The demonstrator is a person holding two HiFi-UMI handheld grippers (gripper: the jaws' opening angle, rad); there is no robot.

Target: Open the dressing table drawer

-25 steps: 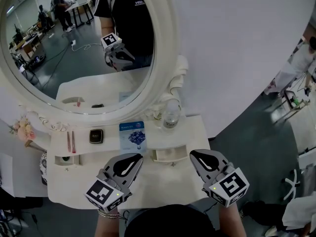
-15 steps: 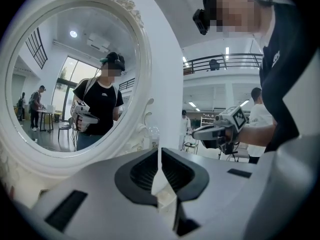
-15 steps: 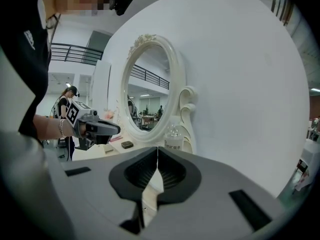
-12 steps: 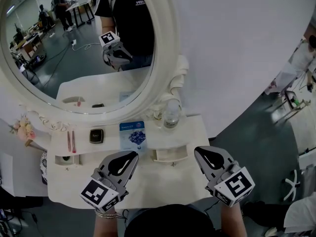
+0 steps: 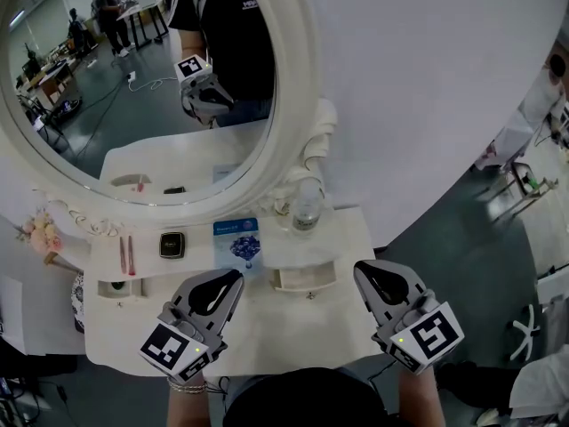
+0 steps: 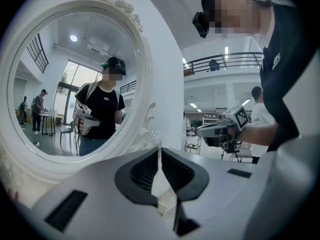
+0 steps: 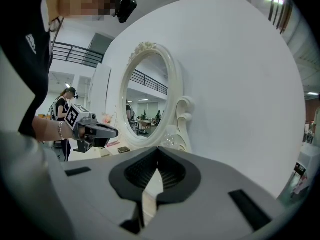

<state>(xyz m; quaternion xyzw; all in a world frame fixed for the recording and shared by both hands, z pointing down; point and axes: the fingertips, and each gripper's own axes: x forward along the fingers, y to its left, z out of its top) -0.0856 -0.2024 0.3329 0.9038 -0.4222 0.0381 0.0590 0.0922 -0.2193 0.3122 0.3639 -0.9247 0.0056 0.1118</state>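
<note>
The white dressing table (image 5: 329, 332) lies below me in the head view. Two small drawers sit in its raised back shelf: one (image 5: 304, 279) near the middle with a knob (image 5: 309, 295), another (image 5: 116, 288) at the left. Both seem to stick out slightly. My left gripper (image 5: 233, 279) hovers shut over the tabletop, just left of the middle drawer and apart from it. Right of that drawer, my right gripper (image 5: 363, 269) is also shut and holds nothing. In the left gripper view the jaws (image 6: 159, 151) meet, facing the mirror. The right gripper view shows closed jaws (image 7: 158, 151) too.
A big oval mirror (image 5: 298, 105) rises behind the shelf. On the shelf lie a blue sachet (image 5: 238, 245), a dark compact (image 5: 171, 245), pink sticks (image 5: 127, 254) and a glass bottle (image 5: 307, 210). Flowers (image 5: 40, 234) stand at the far left. Other people work farther off.
Both grippers have drawn back a little toward me, the left drifting left and the right drifting right. The drawers and shelf items have not moved.
</note>
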